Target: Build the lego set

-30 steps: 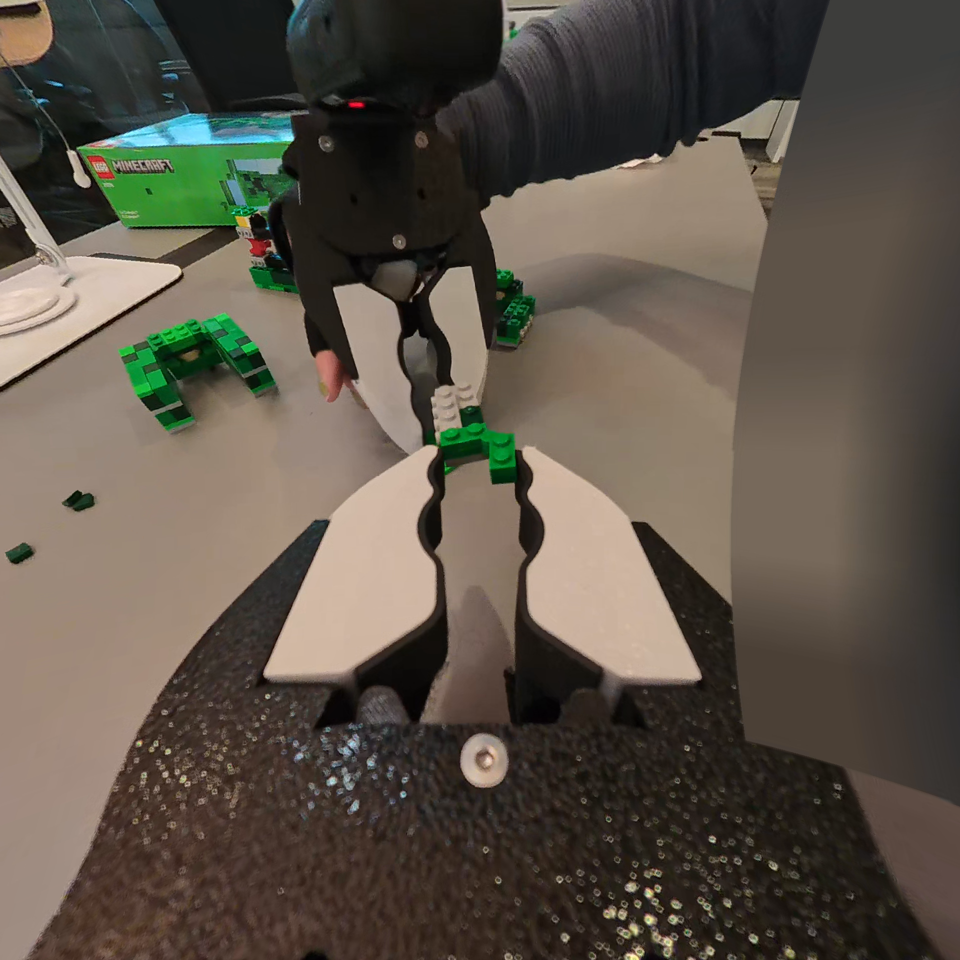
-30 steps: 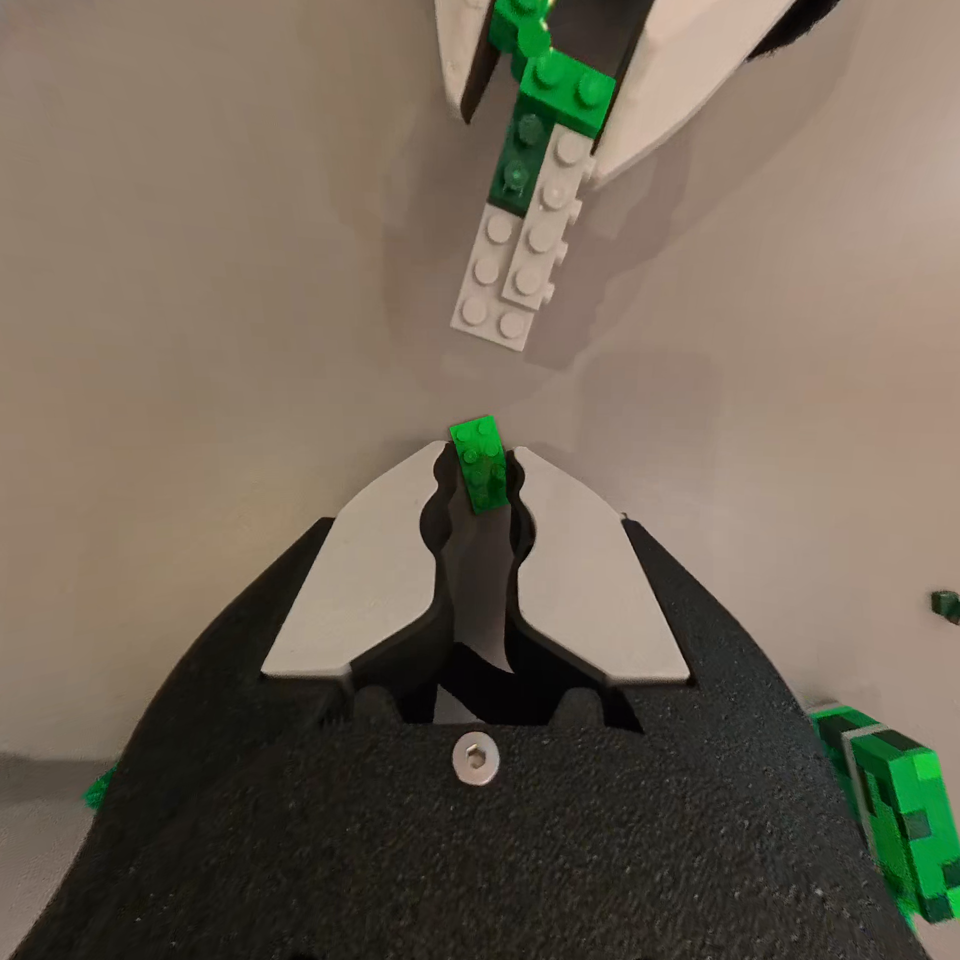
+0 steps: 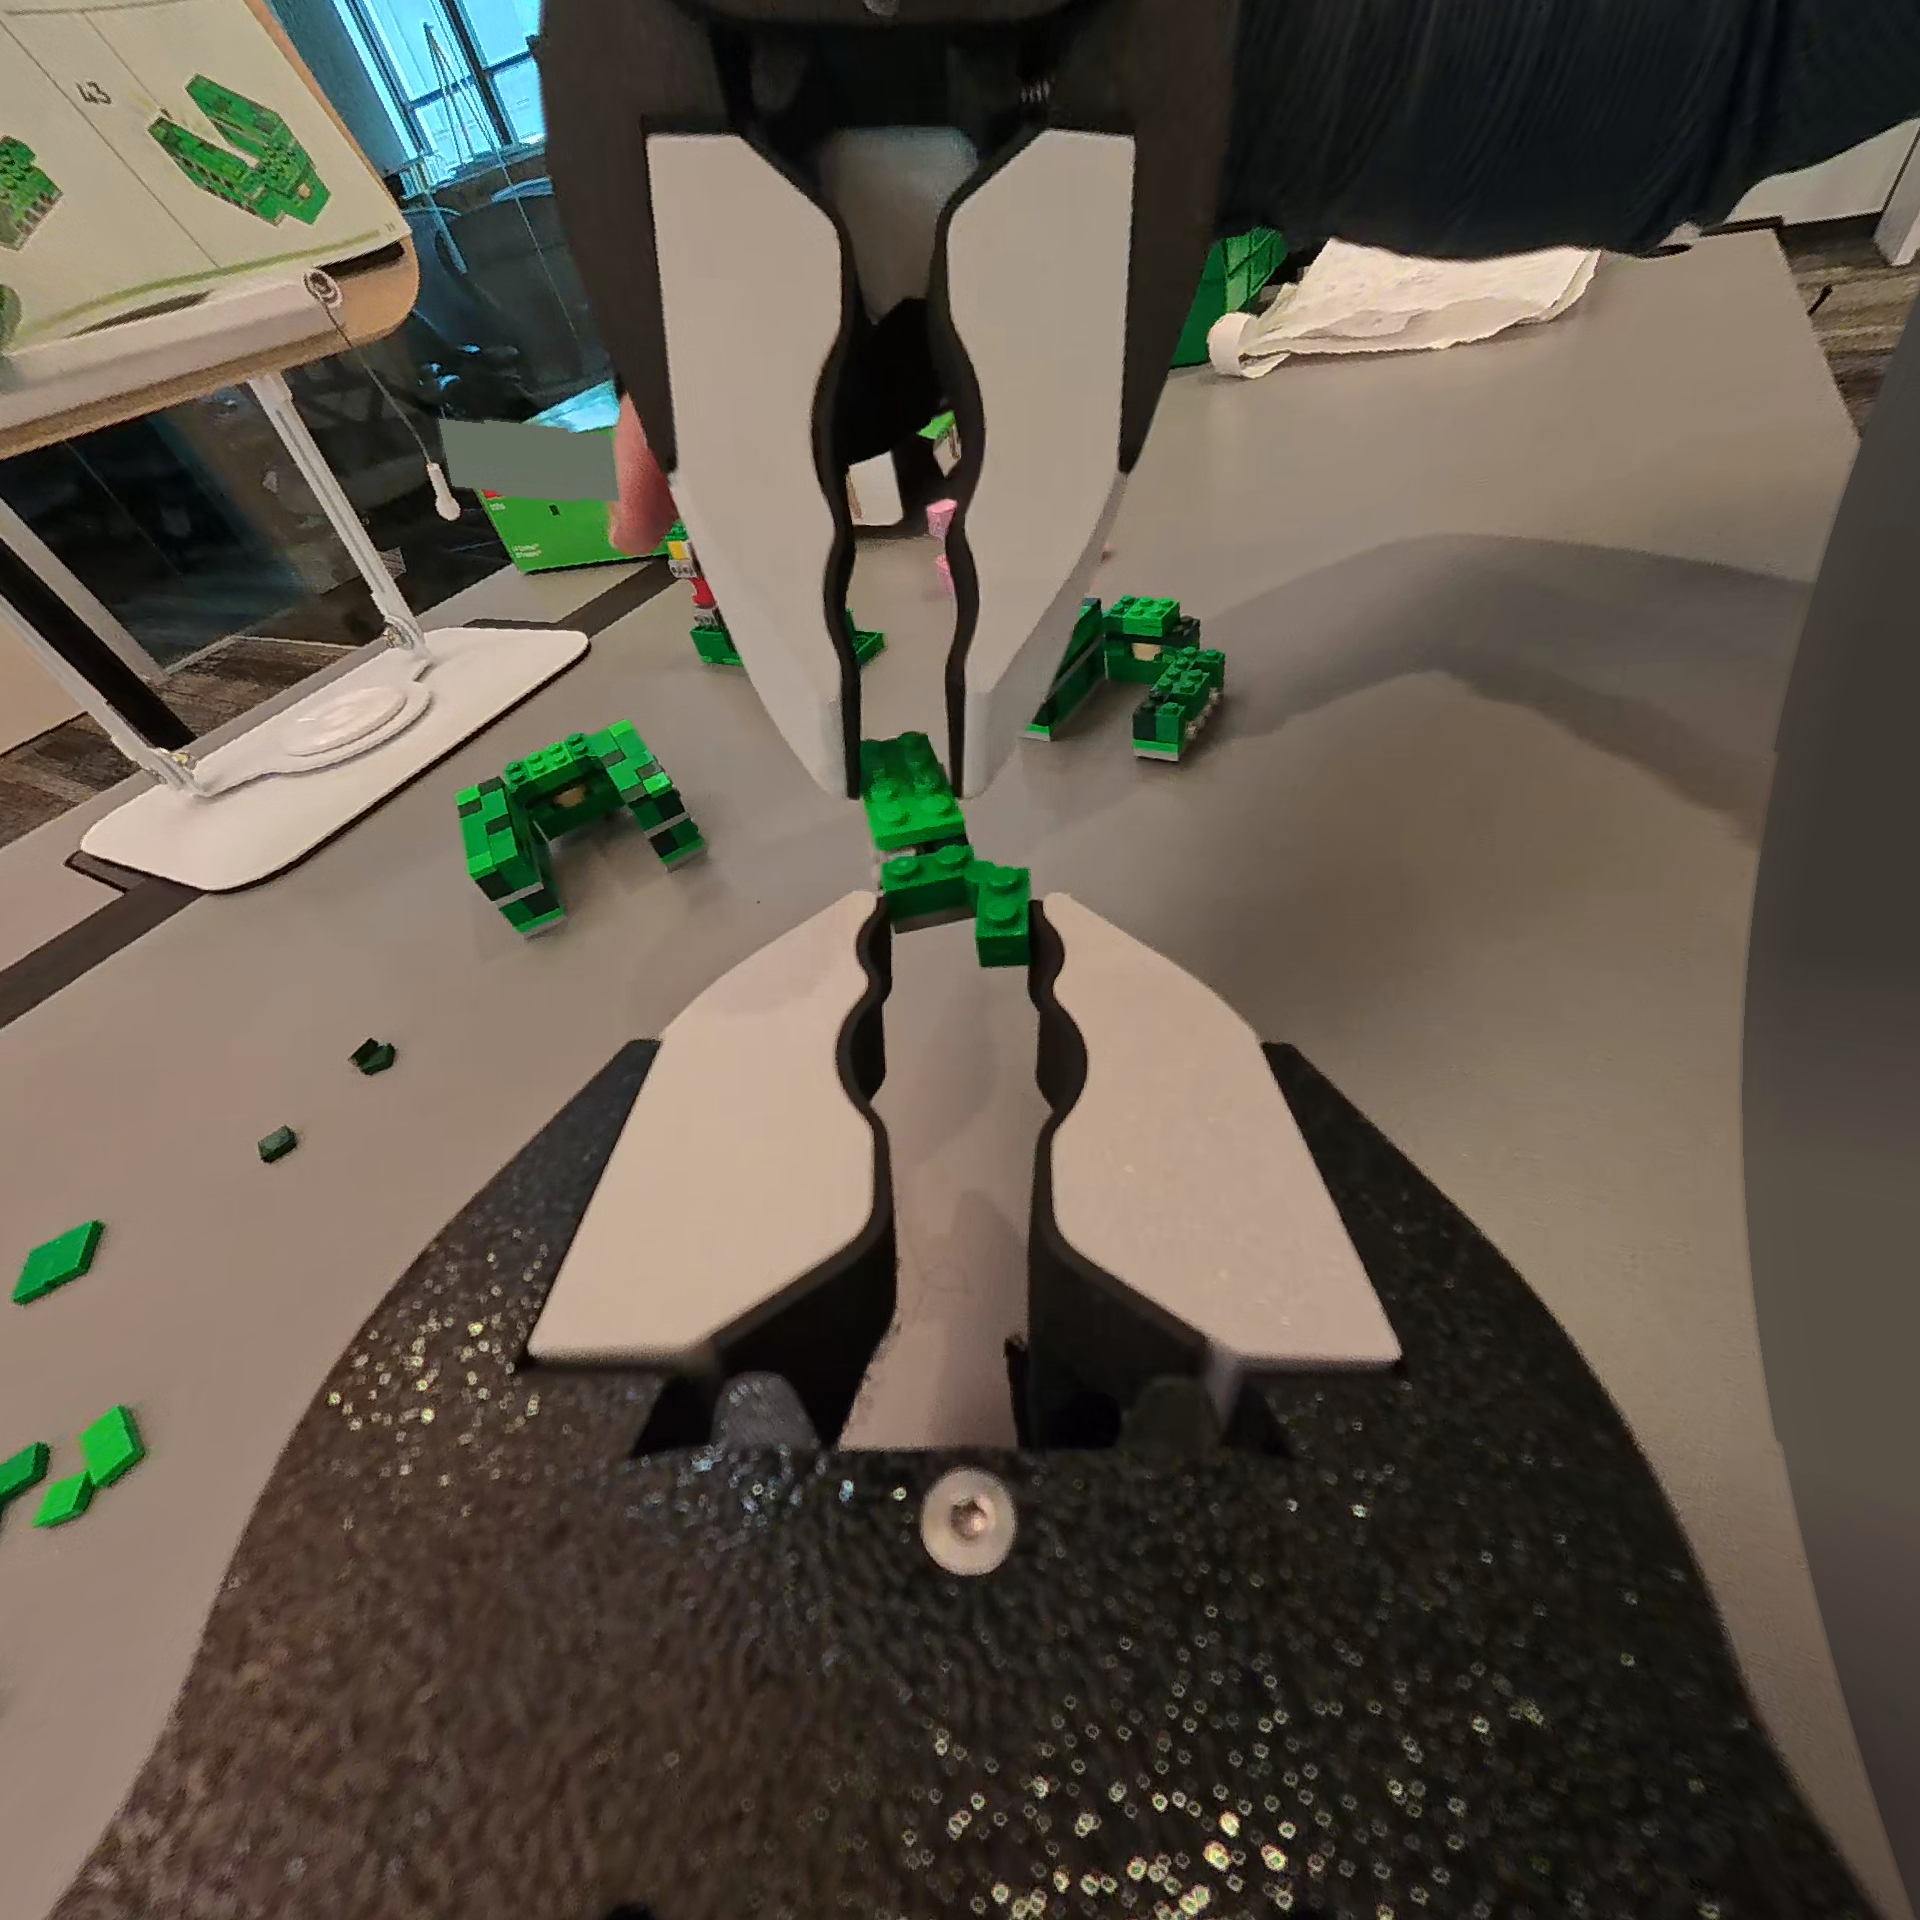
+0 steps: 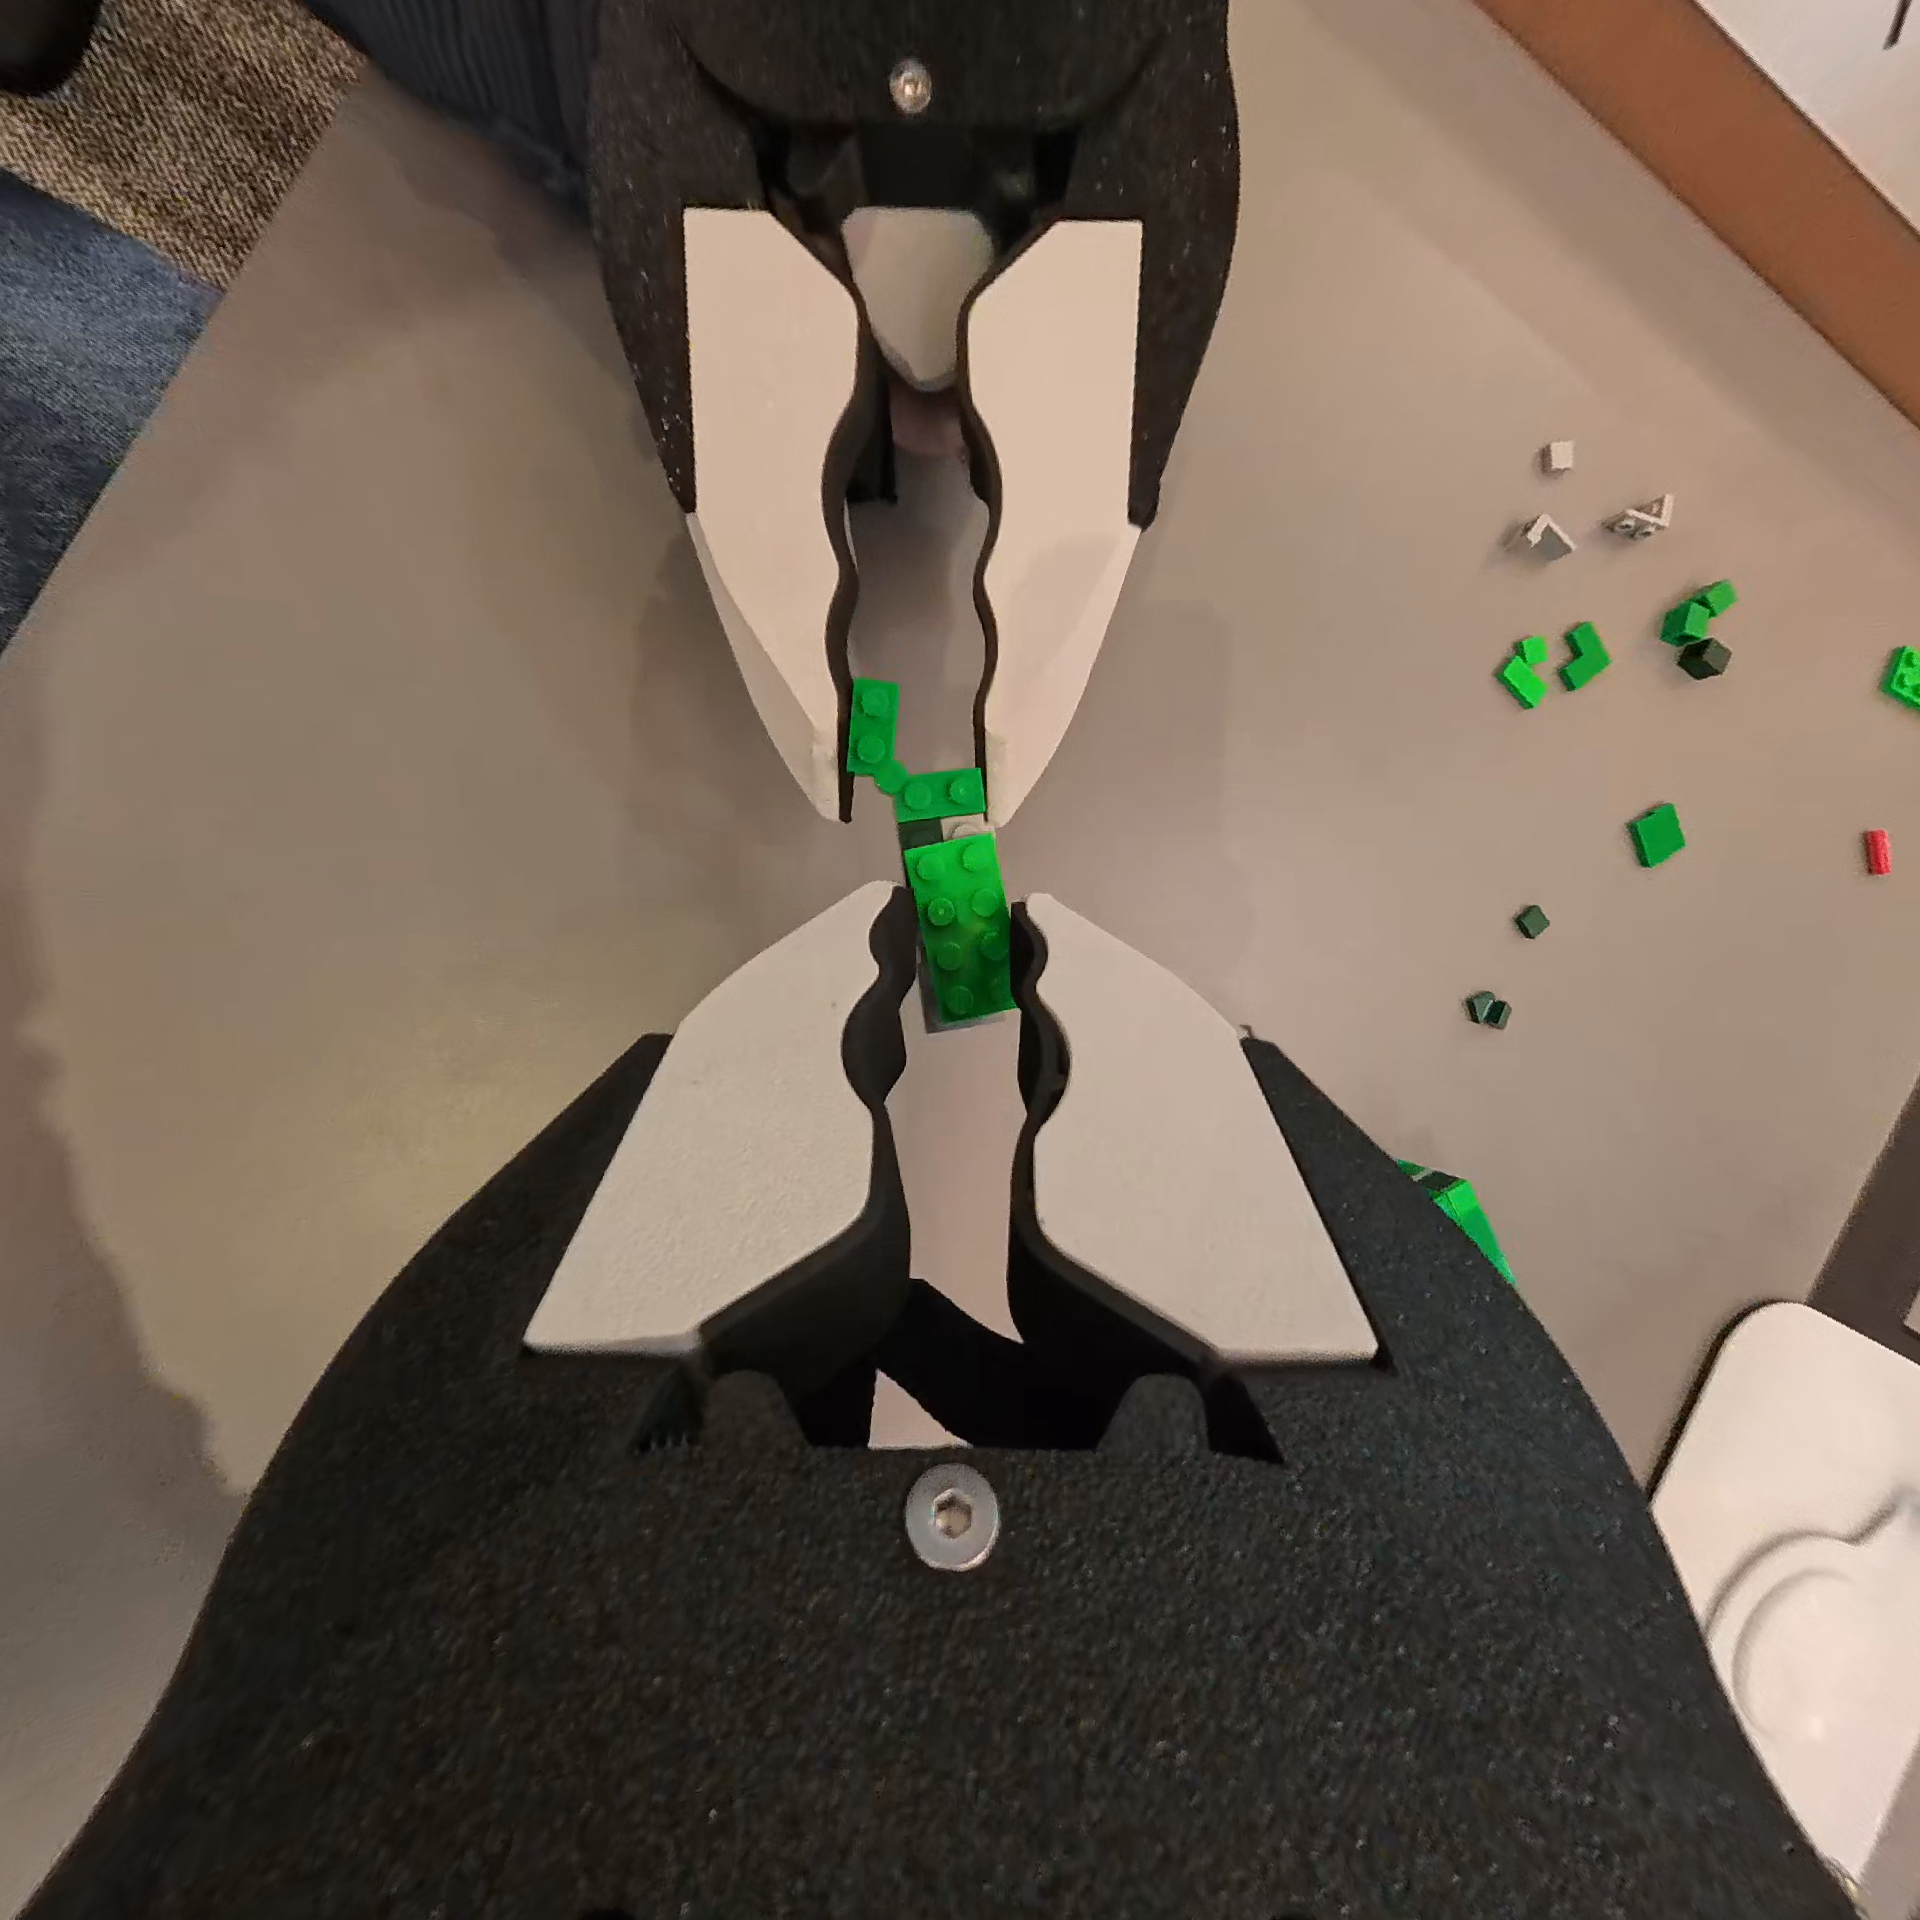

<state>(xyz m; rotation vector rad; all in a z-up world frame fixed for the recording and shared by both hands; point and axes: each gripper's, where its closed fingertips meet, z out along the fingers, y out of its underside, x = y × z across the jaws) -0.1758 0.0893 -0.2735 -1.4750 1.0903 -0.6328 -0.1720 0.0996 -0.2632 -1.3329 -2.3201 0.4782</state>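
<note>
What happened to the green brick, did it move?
Yes. In the right wrist view the brick crossed the gap toward the build in the left gripper and now lies on it.

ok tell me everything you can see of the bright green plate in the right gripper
The plate is a thin bright green lego piece, glossy plastic, two studs wide and longer than that, studs facing the right wrist camera. It sits tilted between the right gripper's fingers, which are shut on it. A grey layer shows under its near edge. Its far end meets the small green and grey assembly held by the left gripper, above the table.
</note>
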